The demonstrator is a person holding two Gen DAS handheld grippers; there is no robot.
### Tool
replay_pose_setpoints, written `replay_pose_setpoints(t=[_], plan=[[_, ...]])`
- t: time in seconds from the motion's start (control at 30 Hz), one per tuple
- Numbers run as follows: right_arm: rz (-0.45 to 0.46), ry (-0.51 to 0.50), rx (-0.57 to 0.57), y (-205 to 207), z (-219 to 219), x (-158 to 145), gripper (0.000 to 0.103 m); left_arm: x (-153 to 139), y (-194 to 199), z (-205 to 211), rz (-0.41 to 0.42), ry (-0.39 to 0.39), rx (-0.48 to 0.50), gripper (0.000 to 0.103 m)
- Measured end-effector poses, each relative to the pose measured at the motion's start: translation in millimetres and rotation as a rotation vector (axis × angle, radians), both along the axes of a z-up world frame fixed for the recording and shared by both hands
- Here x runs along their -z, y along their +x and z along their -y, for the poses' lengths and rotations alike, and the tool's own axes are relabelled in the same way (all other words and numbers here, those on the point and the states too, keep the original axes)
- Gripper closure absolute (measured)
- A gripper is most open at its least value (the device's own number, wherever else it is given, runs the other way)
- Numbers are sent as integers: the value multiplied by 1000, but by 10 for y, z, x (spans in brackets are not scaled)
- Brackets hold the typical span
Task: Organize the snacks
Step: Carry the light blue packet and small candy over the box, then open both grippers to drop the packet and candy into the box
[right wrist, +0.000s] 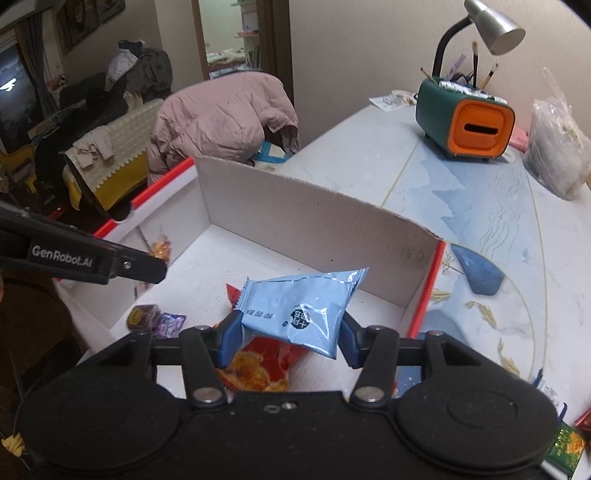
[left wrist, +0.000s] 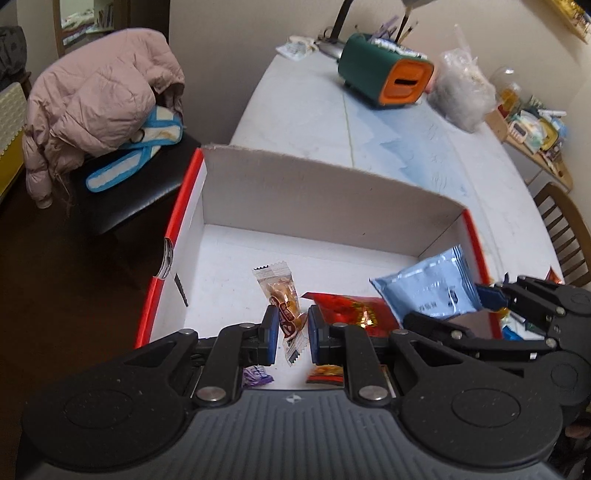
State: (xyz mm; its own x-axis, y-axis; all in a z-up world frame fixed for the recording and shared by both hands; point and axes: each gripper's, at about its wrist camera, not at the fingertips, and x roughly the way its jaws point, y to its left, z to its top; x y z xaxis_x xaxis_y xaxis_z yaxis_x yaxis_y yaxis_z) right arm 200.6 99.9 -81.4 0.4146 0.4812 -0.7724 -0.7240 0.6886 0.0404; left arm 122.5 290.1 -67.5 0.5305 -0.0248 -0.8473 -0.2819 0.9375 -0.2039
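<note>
A red-edged cardboard box [left wrist: 295, 192] with a white floor stands on the table. My left gripper [left wrist: 291, 328] is shut on a clear-wrapped orange candy [left wrist: 282, 295] and holds it over the box floor. My right gripper [right wrist: 290, 338] is shut on a pale blue snack packet [right wrist: 299, 310], also above the box [right wrist: 295, 221]. In the left wrist view the blue packet [left wrist: 428, 288] and the right gripper [left wrist: 495, 299] show at the right. A red snack bag [right wrist: 255, 369] and purple candies [right wrist: 166, 323] lie inside the box. The left gripper's finger [right wrist: 110, 262] reaches in from the left.
On the table stand a green-and-orange pen holder [right wrist: 463, 118], a desk lamp [right wrist: 491, 26] and a clear plastic bag [right wrist: 557, 147]. More snack packets [right wrist: 565, 446] lie at the right of the box. A chair with a pink jacket [left wrist: 99, 99] stands left of the table.
</note>
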Motion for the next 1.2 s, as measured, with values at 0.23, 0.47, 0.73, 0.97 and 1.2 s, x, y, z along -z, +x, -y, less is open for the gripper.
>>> replay_pose_setpoints(t=[0.23,0.47,0.73,0.97,1.2], plan=[[-45,-28,25,147,-135,135,51,143,144,-33,-79,23,39,87],[-71,-34,38,175,-152,163,47,215,176,-59,-132,37,48,87],[-80,-44,43,167,-155,165,39,214,176,-46,-149,45,56,81],[-78,-26,48,112,-88,119,33,109,103,5,-103,54,51,54],[-71,29,53,22,57,-43,25,-41,-43,95,-39,79,44,49]])
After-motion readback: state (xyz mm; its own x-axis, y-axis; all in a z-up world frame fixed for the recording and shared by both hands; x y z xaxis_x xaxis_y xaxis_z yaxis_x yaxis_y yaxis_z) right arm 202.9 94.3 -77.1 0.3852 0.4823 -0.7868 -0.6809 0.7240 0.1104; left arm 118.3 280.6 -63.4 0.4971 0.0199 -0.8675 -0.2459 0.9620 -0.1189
